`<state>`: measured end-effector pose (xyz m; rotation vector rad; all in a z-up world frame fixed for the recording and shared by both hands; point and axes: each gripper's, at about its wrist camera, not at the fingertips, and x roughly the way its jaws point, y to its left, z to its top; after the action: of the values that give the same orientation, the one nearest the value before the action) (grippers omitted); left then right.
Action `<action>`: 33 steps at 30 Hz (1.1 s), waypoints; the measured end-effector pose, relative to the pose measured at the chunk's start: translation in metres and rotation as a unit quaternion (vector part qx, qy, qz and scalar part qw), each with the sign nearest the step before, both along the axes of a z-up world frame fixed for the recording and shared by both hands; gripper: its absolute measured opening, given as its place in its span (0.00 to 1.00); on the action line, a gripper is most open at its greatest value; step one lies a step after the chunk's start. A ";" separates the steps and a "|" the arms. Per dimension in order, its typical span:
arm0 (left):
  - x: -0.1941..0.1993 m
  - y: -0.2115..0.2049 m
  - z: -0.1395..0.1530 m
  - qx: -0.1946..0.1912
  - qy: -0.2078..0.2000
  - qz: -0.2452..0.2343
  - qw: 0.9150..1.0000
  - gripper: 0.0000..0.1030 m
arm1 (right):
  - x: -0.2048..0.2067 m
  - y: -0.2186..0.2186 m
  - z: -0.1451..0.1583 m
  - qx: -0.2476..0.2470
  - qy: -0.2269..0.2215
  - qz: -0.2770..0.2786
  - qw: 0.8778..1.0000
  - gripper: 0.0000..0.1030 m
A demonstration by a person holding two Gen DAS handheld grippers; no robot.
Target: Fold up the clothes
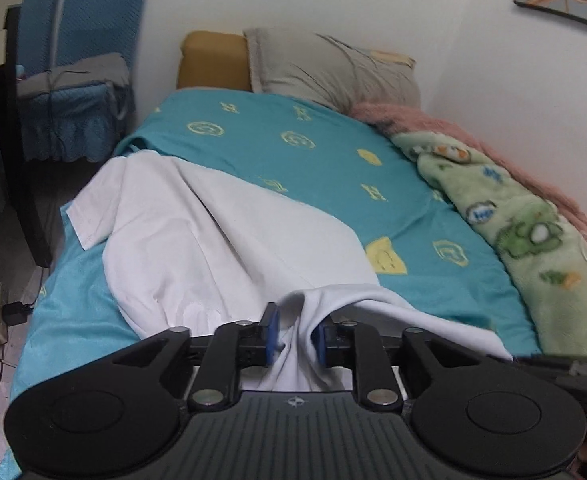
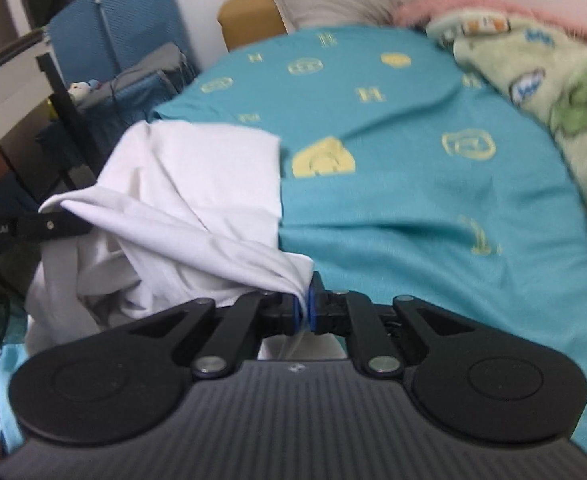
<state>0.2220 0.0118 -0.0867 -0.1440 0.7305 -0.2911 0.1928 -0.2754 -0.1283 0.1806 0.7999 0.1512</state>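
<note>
A white garment [image 1: 213, 232] lies on the teal bedsheet [image 1: 277, 140], spread toward the left edge of the bed. My left gripper [image 1: 296, 338] is shut on a bunched fold of its near edge, cloth filling the gap between the blue pads. My right gripper [image 2: 304, 309] is shut on another part of the white garment [image 2: 189, 184], the pads nearly together with a thin fold between them. The cloth stretches taut between the two grippers. The left gripper's arm [image 2: 49, 226] shows at the left of the right wrist view.
A grey pillow [image 1: 333, 68] and a yellow cushion [image 1: 213, 60] lie at the head of the bed. A green cartoon blanket [image 1: 513, 216] and a pink blanket [image 1: 433, 120] run along the right wall. A blue-covered chair [image 1: 73, 80] and a dark table leg [image 1: 25, 160] stand left.
</note>
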 end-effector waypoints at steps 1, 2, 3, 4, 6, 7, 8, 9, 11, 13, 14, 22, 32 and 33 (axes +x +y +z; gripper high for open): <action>0.003 -0.001 -0.001 0.000 -0.003 0.010 1.000 0.39 | 0.003 -0.001 -0.003 -0.005 0.002 -0.006 1.000 0.36; 0.004 -0.003 0.000 0.002 -0.008 0.015 1.000 0.45 | 0.004 -0.001 -0.004 -0.009 0.001 -0.013 1.000 0.55; 0.003 -0.003 0.002 0.004 -0.016 0.019 1.000 0.47 | 0.003 -0.002 -0.004 -0.007 -0.005 -0.018 1.000 0.66; 0.003 -0.003 0.004 0.007 -0.023 0.023 0.999 0.51 | 0.003 -0.003 -0.003 0.000 -0.010 -0.020 1.000 0.68; 0.000 -0.002 0.010 0.013 -0.029 0.030 0.999 0.60 | 0.000 -0.007 0.003 0.014 -0.019 -0.023 0.999 0.67; -0.004 -0.001 0.015 0.019 -0.032 0.030 0.999 0.65 | -0.001 -0.008 0.006 0.021 -0.024 -0.025 0.999 0.67; -0.008 -0.001 0.020 0.024 -0.036 0.030 0.999 0.68 | -0.004 -0.008 0.010 0.020 -0.033 -0.028 0.999 0.67; -0.012 -0.001 0.025 0.029 -0.043 0.021 0.998 0.70 | -0.008 -0.007 0.014 0.011 -0.043 -0.029 0.999 0.67; -0.021 -0.001 0.034 0.041 -0.051 0.000 0.998 0.81 | -0.013 -0.002 0.020 -0.016 -0.061 -0.027 0.998 0.67; -0.029 -0.005 0.040 0.069 -0.039 -0.029 0.996 0.83 | -0.017 0.001 0.025 -0.034 -0.079 -0.023 0.996 0.67; -0.033 -0.008 0.041 0.087 -0.032 -0.040 0.995 0.83 | -0.018 0.000 0.027 -0.037 -0.084 -0.024 0.995 0.67; -0.083 -0.022 0.044 0.121 -0.050 -0.110 0.985 0.83 | -0.017 -0.021 0.029 -0.004 -0.075 -0.067 0.995 0.67; -0.076 -0.069 -0.013 0.233 -0.031 -0.106 0.966 0.44 | -0.005 -0.038 0.016 0.018 -0.049 -0.106 0.993 0.67; -0.074 -0.067 -0.014 0.234 -0.031 -0.098 0.967 0.38 | -0.005 -0.037 0.015 0.010 -0.047 -0.106 0.993 0.67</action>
<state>0.1483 -0.0550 -0.1004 0.3874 0.7350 -0.3022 0.1883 -0.3128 -0.1135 0.2734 0.6805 -0.0328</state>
